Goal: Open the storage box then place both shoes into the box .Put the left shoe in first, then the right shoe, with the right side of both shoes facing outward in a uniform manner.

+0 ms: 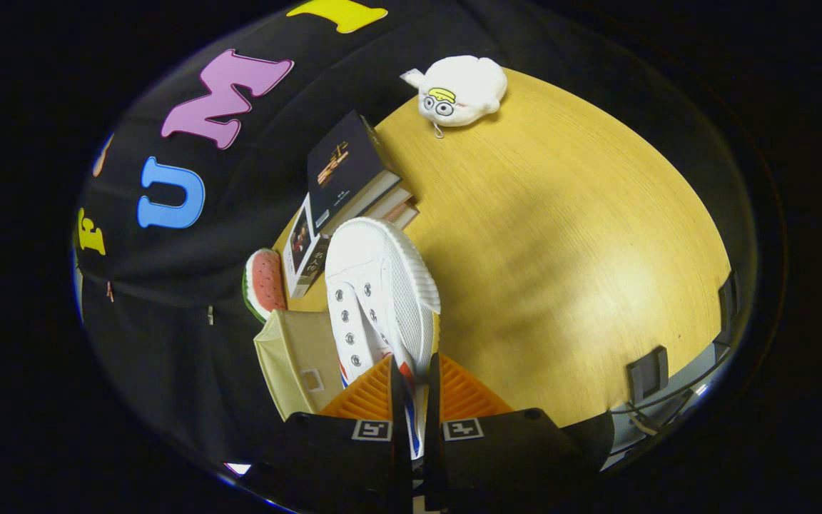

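A white shoe [375, 300] is clamped between the fingers [414, 400] right now, gripped around the heel end, with the toe pointing away over the wooden surface [561, 243]. It's carried tilted, with the ribbed sole edge turned to one side and the eyelets to the other. A red and blue stripe can be made out near the heel.

The beige storage box [297, 360] sits just beside the fingers, close to the shoe's heel. Whether its lid is already open can't really be told from this angle; only a beige wall with a small square tag is seen. So the step in hand looks like carrying a shoe toward the box. Which shoe it is, left or right, can't be judged for sure.

What's needed next, probably: the shoe has to be swung over the box opening, turned so its right side faces outward, then lowered in before the fingers are let go.

As for writing: a stack of books [354, 185] lies beyond the shoe, with gold cover lettering that's too small to be read. A watermelon-slice toy [262, 282] and a white plush toy [461, 89] are also on the surface, no readable labels on either.
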Tool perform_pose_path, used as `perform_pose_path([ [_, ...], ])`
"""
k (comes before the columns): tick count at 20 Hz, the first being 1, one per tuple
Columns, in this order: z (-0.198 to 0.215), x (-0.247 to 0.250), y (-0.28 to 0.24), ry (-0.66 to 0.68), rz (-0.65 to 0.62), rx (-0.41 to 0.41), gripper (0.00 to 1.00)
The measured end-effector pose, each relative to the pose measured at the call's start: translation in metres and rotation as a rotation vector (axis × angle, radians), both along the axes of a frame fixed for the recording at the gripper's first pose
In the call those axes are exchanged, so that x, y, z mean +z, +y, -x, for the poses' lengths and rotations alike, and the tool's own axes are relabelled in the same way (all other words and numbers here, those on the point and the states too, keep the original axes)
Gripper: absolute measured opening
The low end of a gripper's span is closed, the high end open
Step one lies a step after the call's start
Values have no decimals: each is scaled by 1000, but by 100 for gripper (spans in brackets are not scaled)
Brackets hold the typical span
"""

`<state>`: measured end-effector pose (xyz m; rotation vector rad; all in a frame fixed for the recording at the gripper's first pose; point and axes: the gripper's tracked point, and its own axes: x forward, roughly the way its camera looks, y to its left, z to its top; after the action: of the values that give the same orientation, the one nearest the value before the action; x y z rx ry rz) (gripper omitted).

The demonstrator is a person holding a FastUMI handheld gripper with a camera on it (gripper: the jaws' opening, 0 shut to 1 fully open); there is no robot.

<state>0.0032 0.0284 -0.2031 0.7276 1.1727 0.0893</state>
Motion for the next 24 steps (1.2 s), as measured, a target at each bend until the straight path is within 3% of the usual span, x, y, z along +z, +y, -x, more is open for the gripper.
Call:
perform_pose_path([
  [7,7,61,111,-86,-77,39,11],
  [14,16,52,221,-96,-46,188,11],
  [18,17,32,244,-92,32,234,11],
  [23,14,14,240,-68,121,226,11],
  [24,15,14,243,-65,108,225,16],
])
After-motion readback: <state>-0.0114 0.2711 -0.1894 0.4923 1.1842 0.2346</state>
